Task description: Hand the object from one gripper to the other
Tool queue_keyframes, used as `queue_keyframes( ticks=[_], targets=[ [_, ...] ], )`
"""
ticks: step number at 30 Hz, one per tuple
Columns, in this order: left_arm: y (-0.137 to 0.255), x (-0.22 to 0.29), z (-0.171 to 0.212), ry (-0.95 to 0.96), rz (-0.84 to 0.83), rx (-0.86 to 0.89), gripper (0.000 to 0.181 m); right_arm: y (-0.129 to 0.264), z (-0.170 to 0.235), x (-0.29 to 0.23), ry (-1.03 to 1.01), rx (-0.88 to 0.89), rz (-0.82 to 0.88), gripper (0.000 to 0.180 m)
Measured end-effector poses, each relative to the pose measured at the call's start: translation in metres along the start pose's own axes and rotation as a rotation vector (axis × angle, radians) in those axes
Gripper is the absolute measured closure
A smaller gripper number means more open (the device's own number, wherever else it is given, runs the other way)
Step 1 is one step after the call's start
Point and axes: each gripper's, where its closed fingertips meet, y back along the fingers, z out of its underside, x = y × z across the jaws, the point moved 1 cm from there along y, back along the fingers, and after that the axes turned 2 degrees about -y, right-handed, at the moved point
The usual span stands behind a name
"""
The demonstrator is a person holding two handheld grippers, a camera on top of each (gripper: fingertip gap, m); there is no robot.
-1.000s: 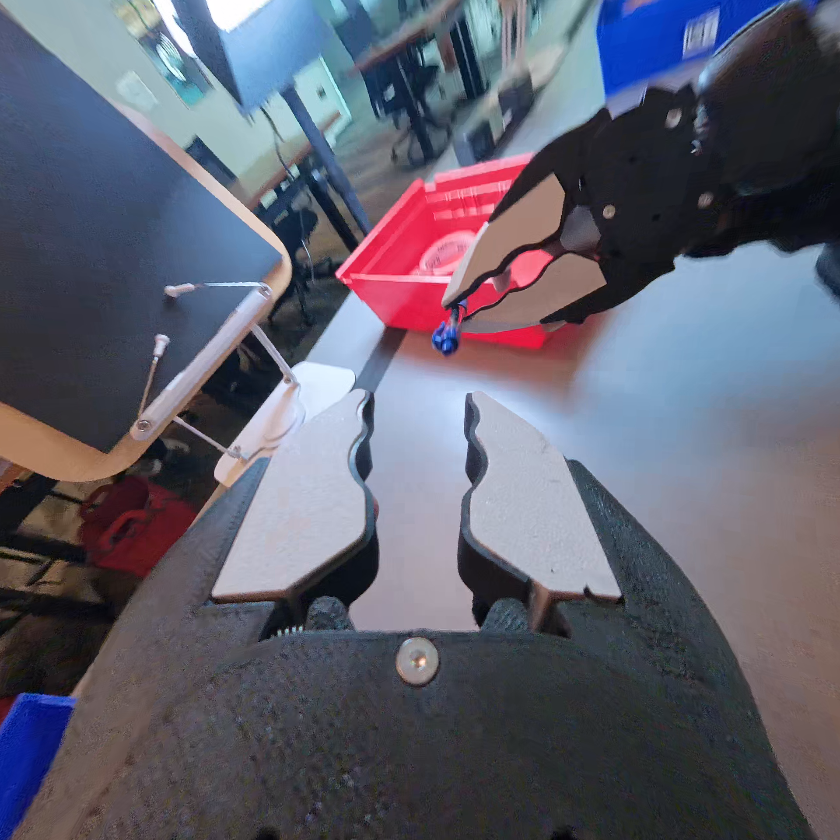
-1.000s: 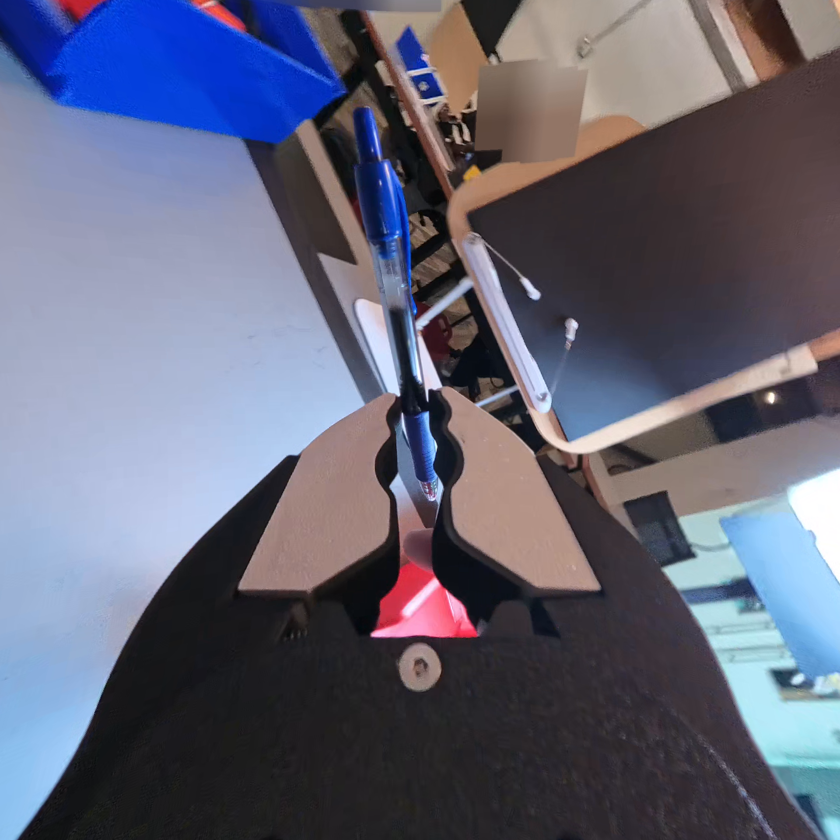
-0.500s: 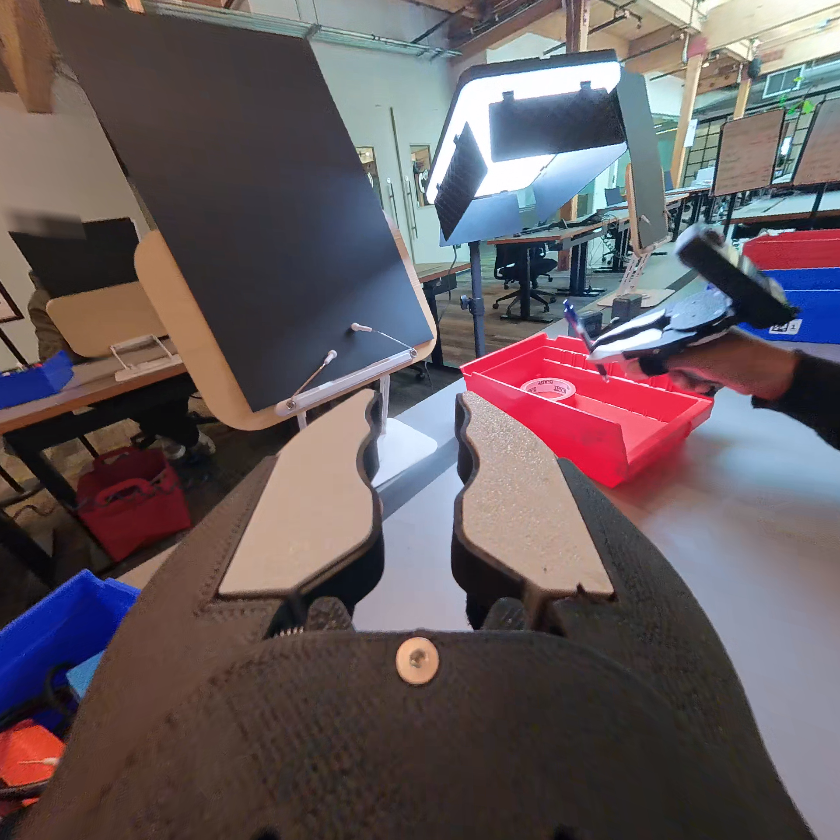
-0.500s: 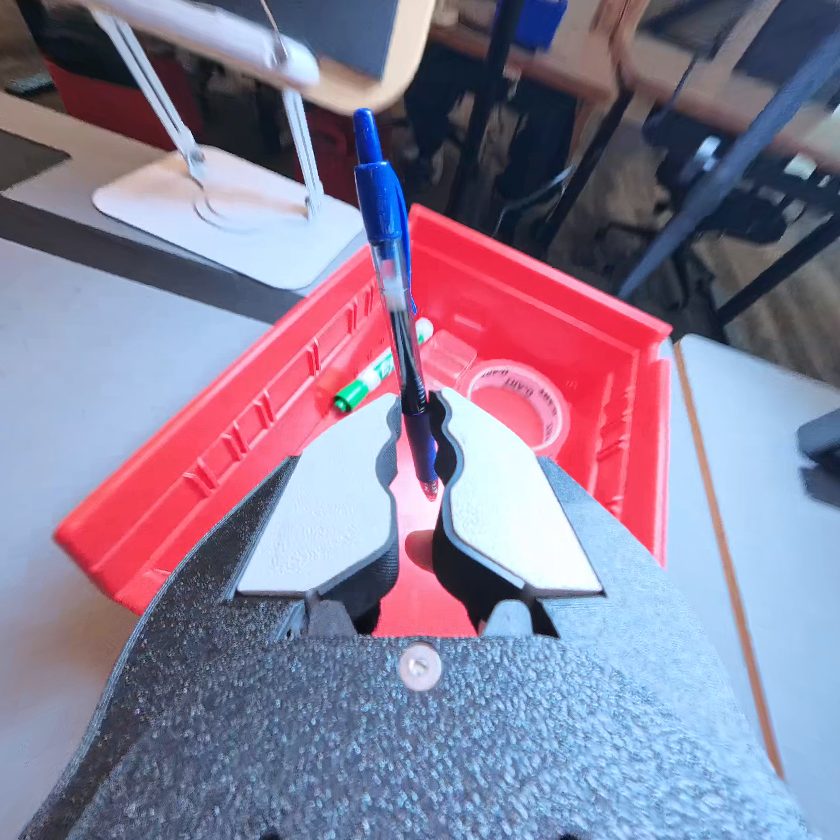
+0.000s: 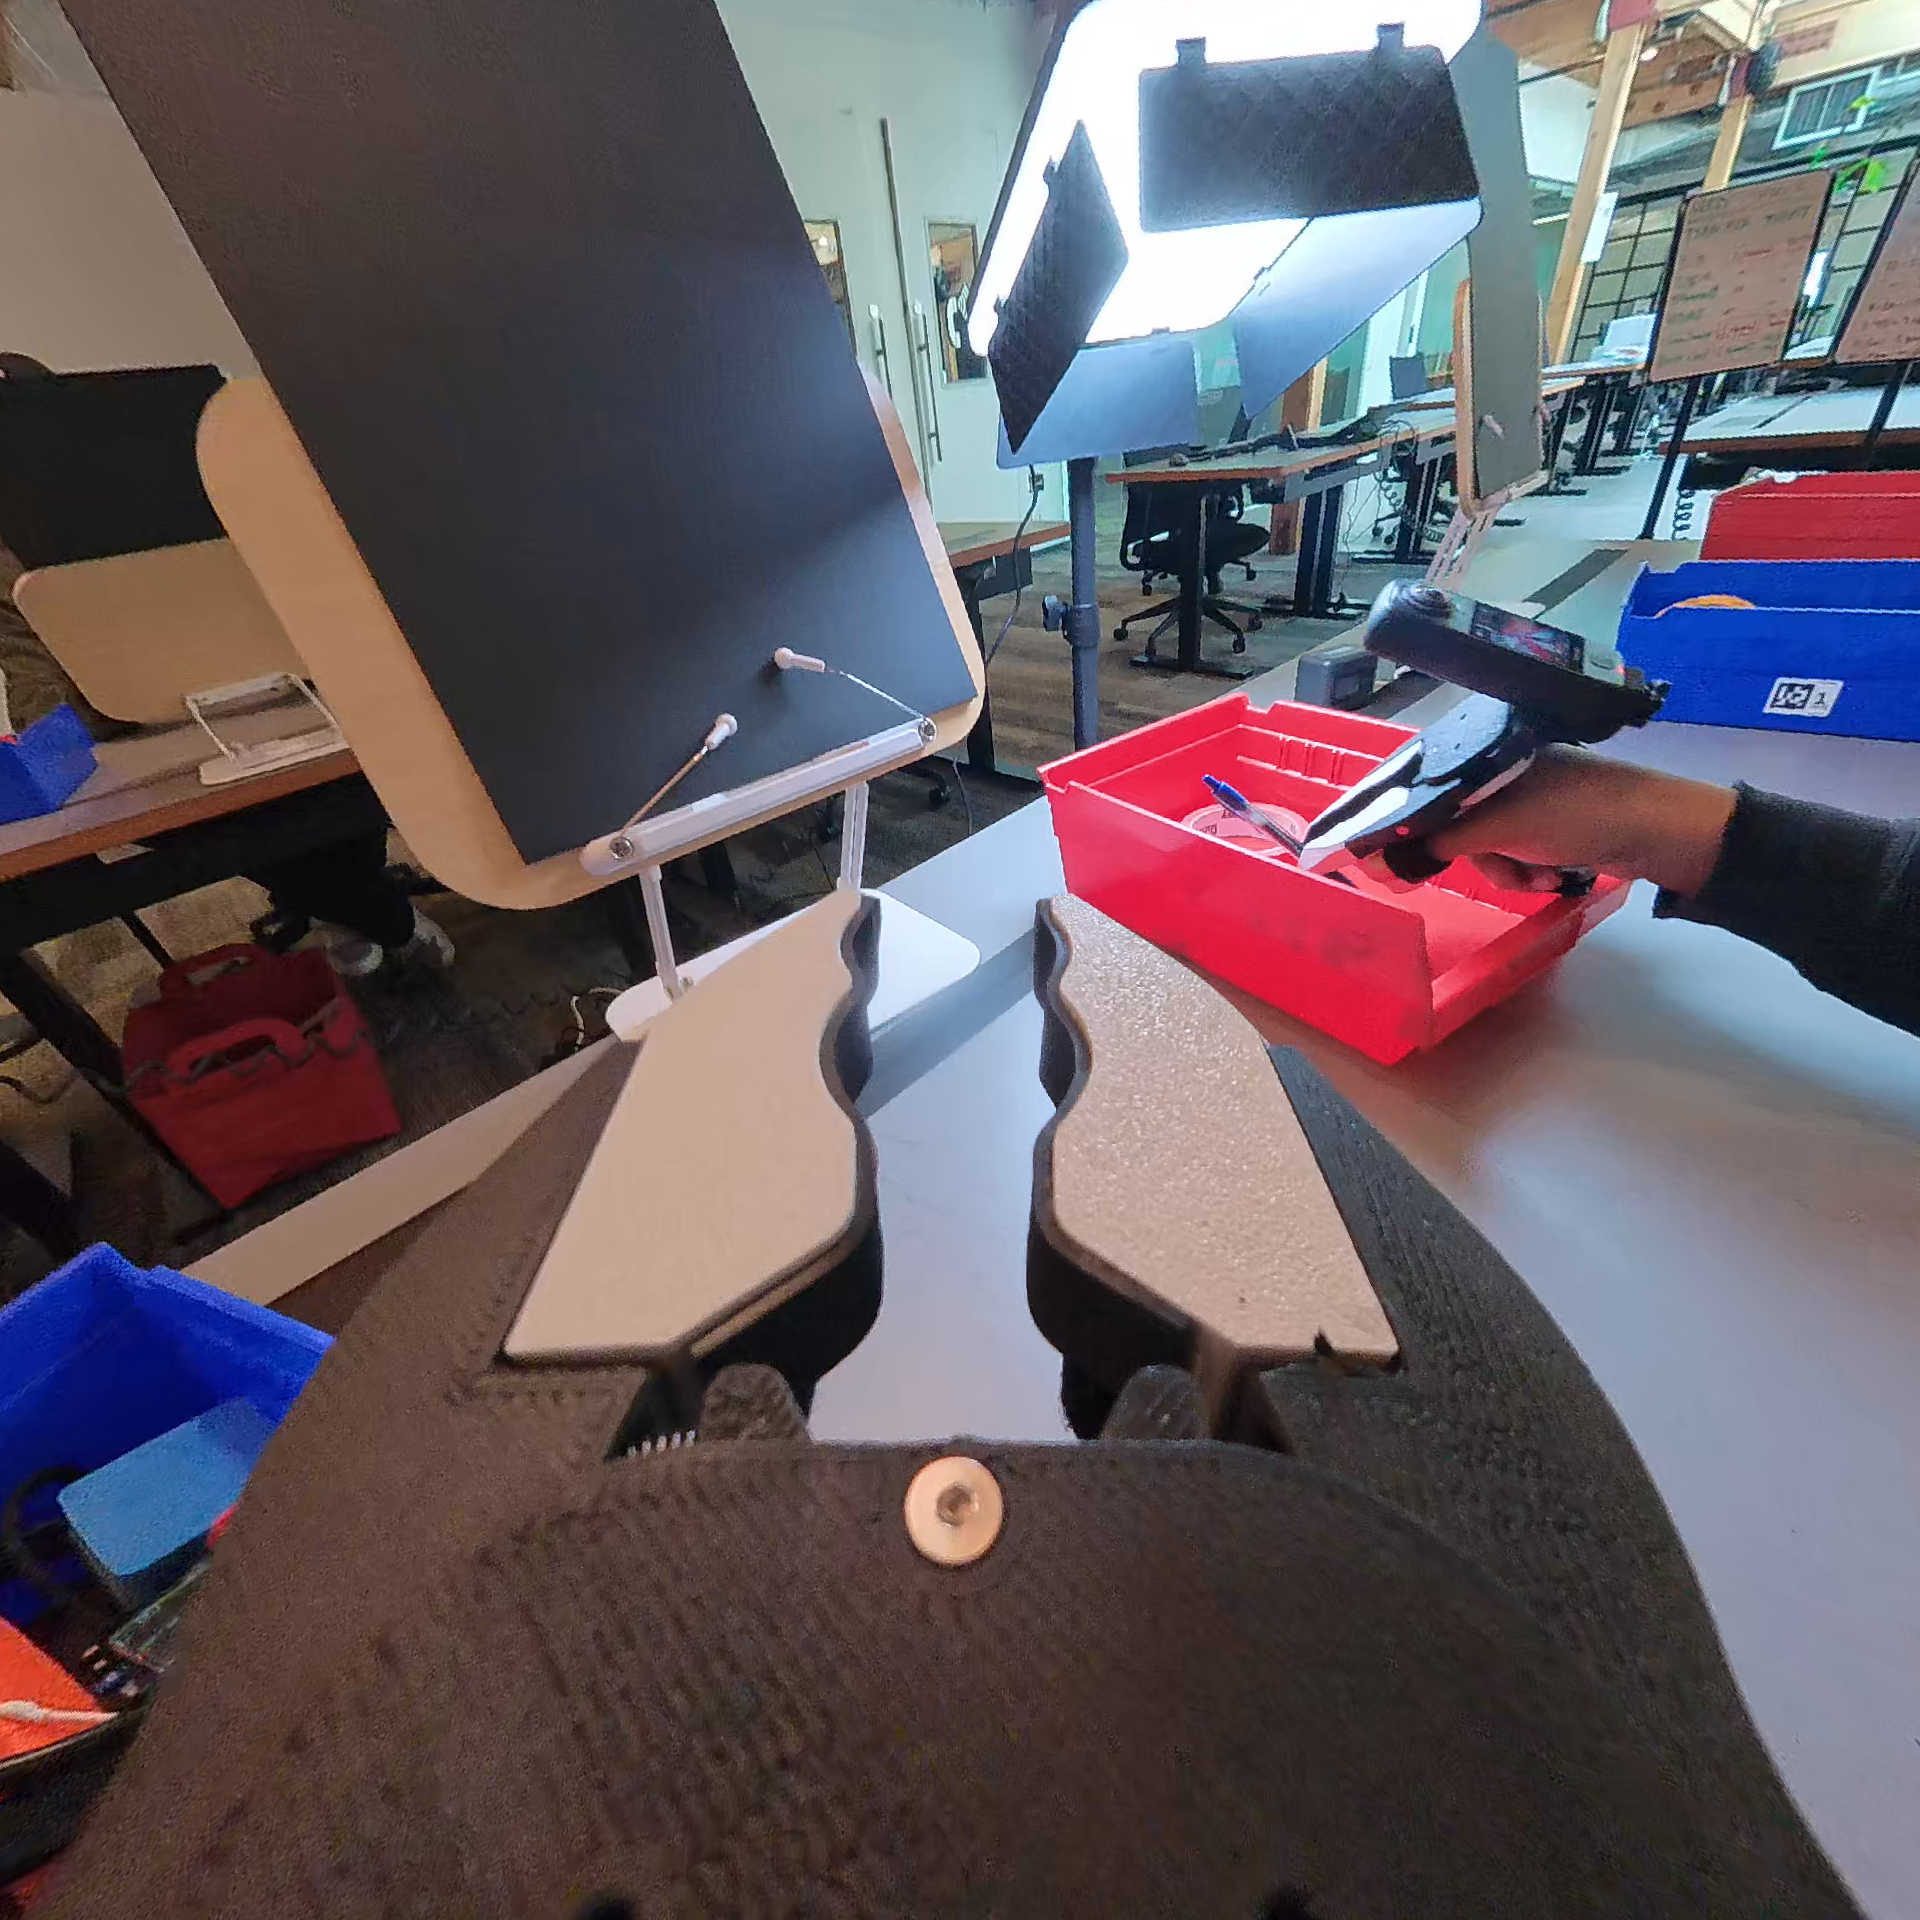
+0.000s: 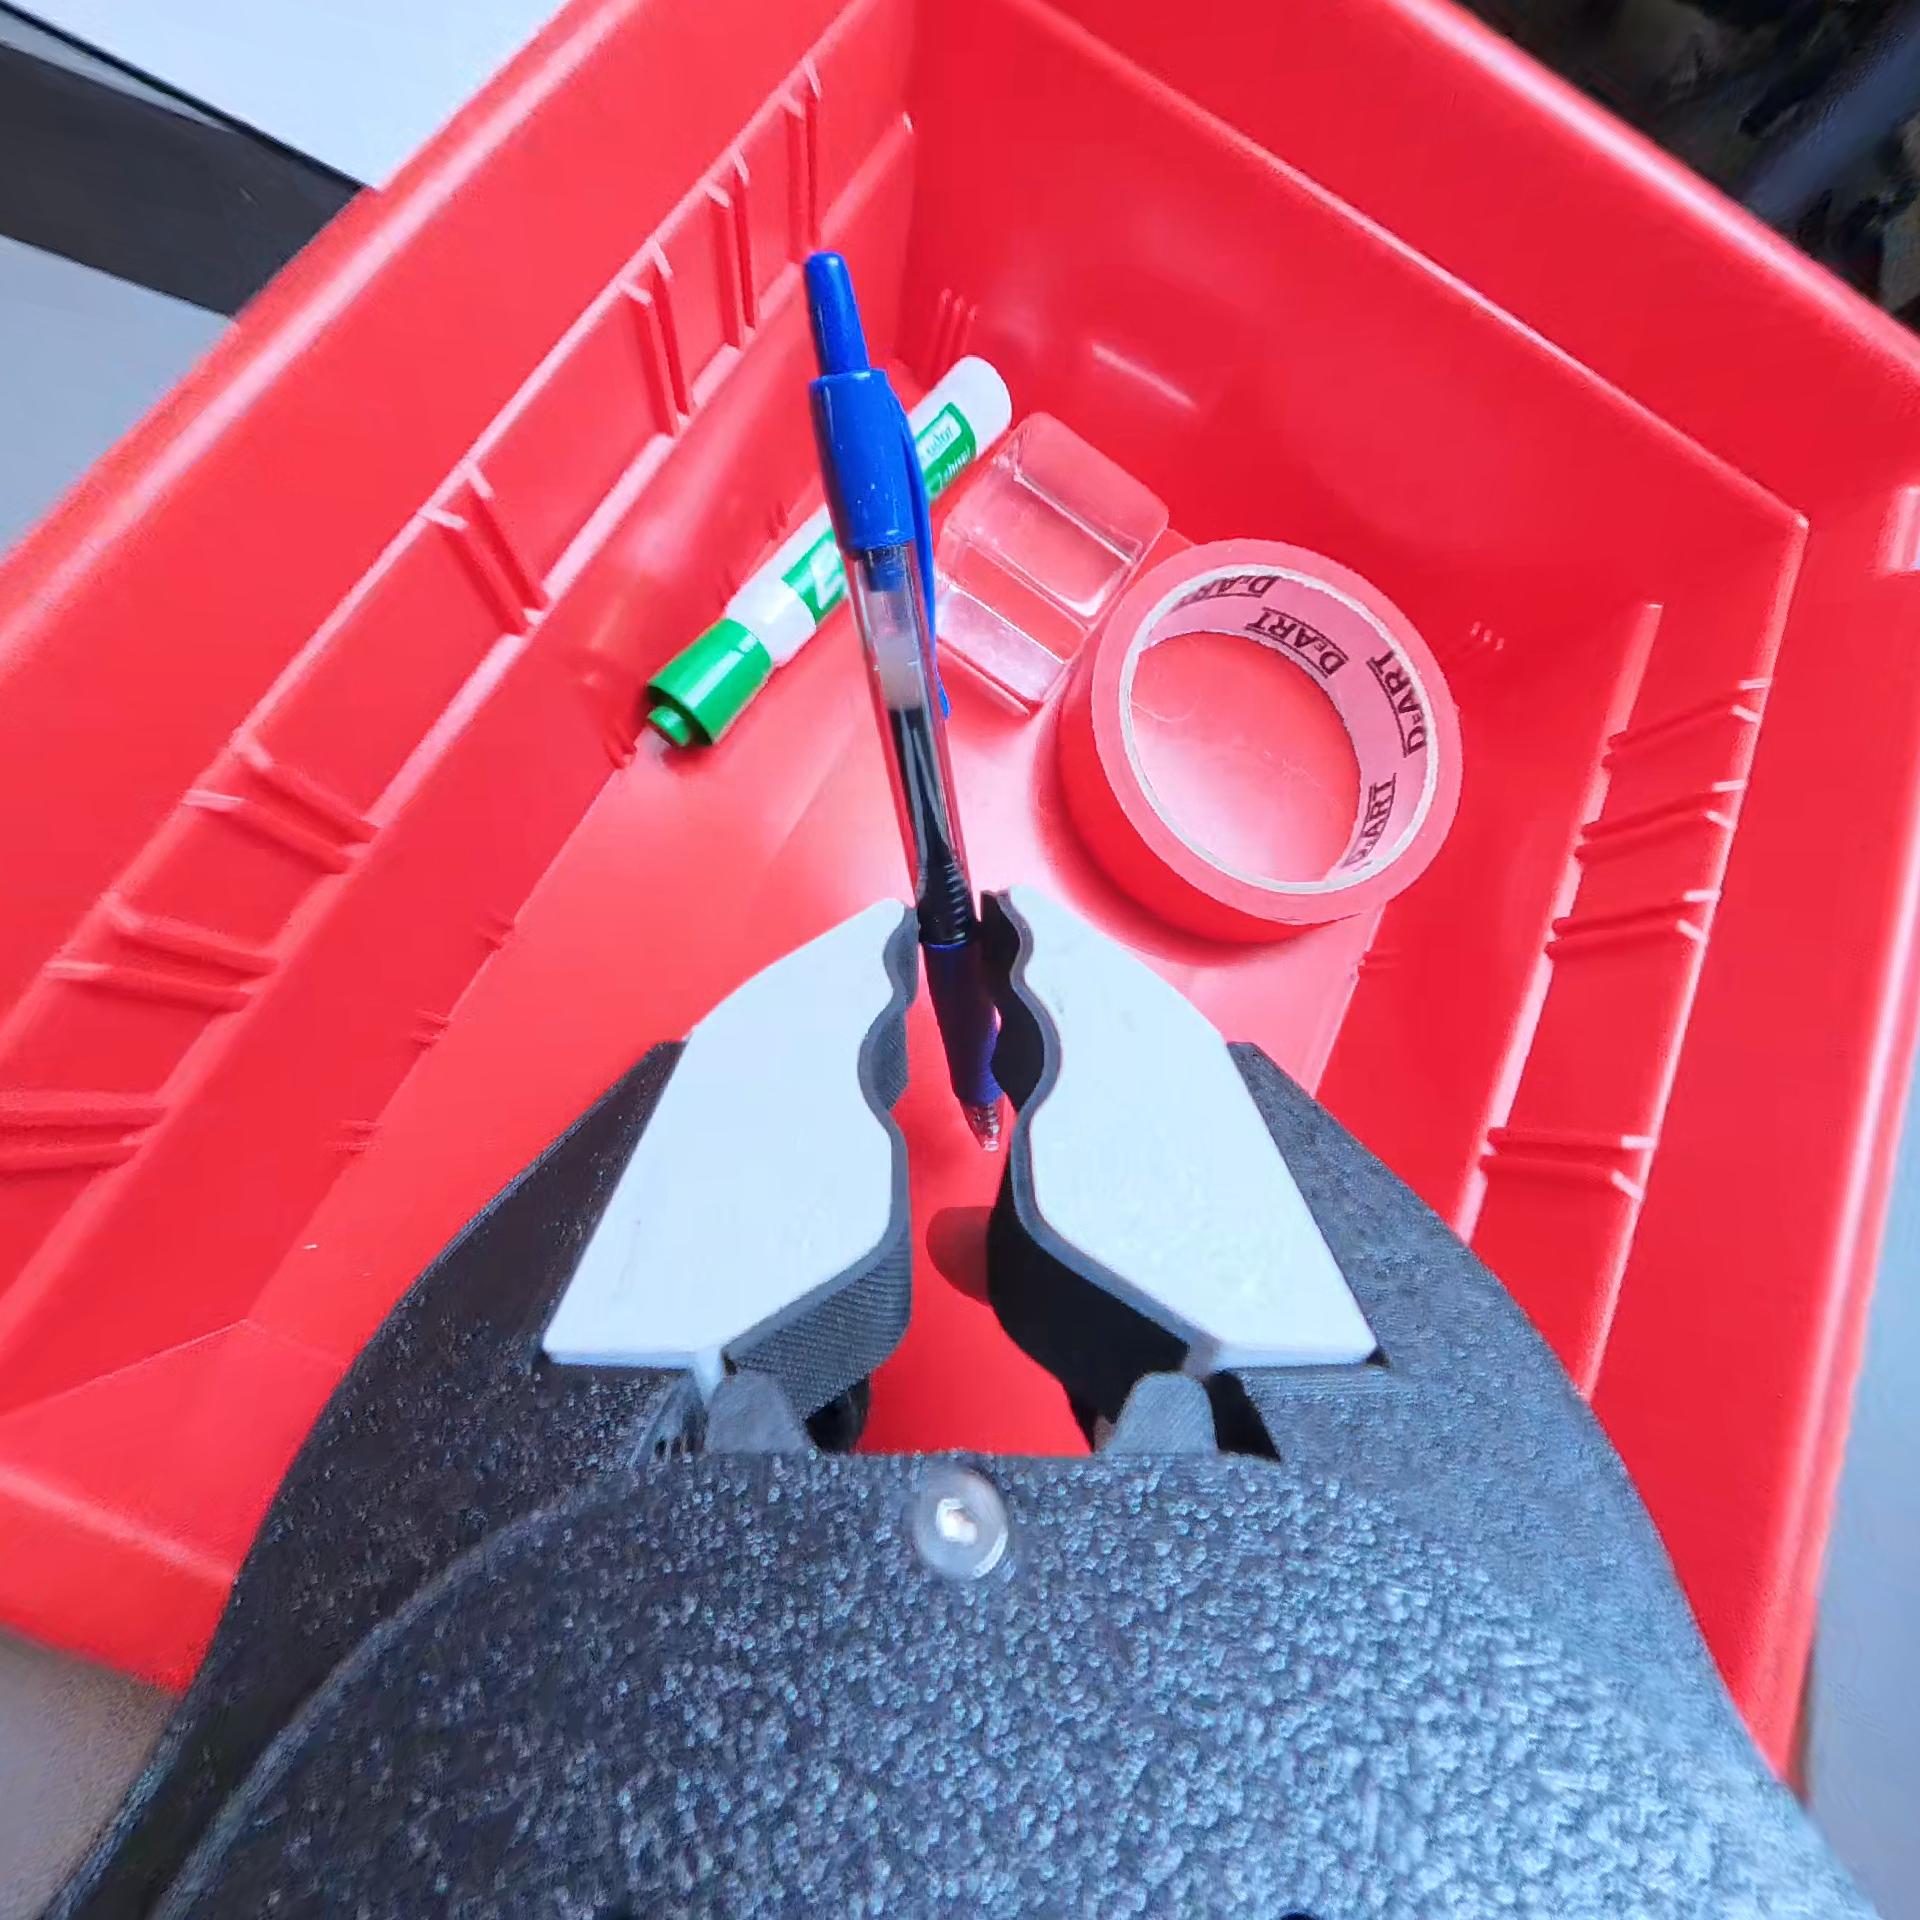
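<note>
Blue pen [image 6: 902,665] pinched near its writing tip between the fingers of the right gripper [image 6: 951,920], long axis running forward along those fingers, clicker end out ahead, writing tip back between the pads. Held over the red bin [image 6: 1558,343], above its floor, not resting in it. Seen from the left wrist view, same pen [image 5: 1247,812] small and slanted above that bin, clicker end toward the bin's far left corner. Left gripper [image 5: 951,914] parted and empty, well apart from the bin, out over the grey table [image 5: 1662,1299] on the bin's near-left side. Judged: handover hinges on the free clicker end, the only stretch clear for a second grasp.

Inside the bin: green-capped marker [image 6: 821,566], clear plastic piece [image 6: 1039,551], red tape roll [image 6: 1273,727]. Bin's near wall hidden behind the right gripper's body; pen's grip section partly masked by the pads.
</note>
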Motion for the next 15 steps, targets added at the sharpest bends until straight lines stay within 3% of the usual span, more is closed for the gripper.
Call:
queue_keyframes(
  ticks=[7, 12, 15],
  targets=[
    [-0.004, -0.005, 0.012, -0.001, -0.010, -0.036, 0.153, -0.022, 0.027, 0.017, 0.136, -0.259, 0.092, 0.168],
    [-0.004, -0.008, 0.015, 0.024, -0.011, -0.035, 0.153, -0.024, 0.031, 0.015, 0.164, -0.270, 0.088, 0.167],
    [-0.004, -0.008, 0.015, 0.014, -0.015, -0.038, 0.153, -0.021, 0.023, 0.013, 0.161, -0.217, 0.077, 0.155]
  ],
)
